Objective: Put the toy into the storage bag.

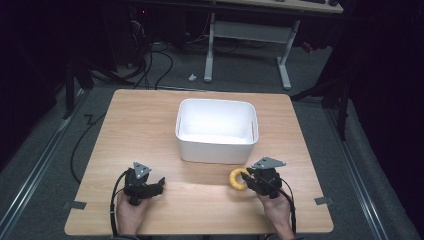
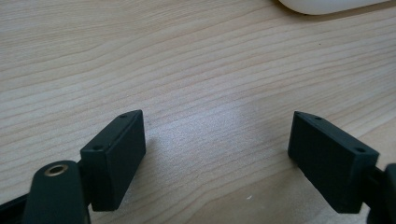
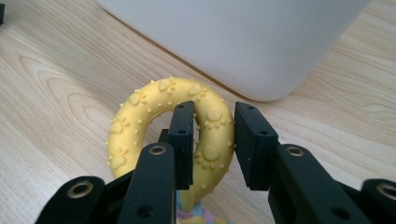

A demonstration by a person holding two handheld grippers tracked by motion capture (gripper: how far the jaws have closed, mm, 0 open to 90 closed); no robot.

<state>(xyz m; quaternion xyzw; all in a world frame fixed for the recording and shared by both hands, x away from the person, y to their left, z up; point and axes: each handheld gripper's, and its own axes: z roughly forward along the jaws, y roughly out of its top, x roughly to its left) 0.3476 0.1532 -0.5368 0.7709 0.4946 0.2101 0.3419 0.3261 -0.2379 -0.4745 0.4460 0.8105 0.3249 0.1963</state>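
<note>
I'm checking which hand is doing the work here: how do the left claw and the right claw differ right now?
The left claw stands wide open over bare table; the right claw is shut on the yellow ring toy. The left claw sits away from the white bin; the right claw is close to its near wall. Both are black, two-jawed and low over the wooden table.

Left hand (image 1: 131,210) coming in from bottom edge, holding left gripper (image 1: 161,182) low, jaws standing wide apart, nothing between them. Right hand (image 1: 275,207) gripping right gripper (image 1: 246,176), angled toward upper left, jaws closing tight on yellow ring (image 3: 173,123), one jaw passing through its hole.
</note>
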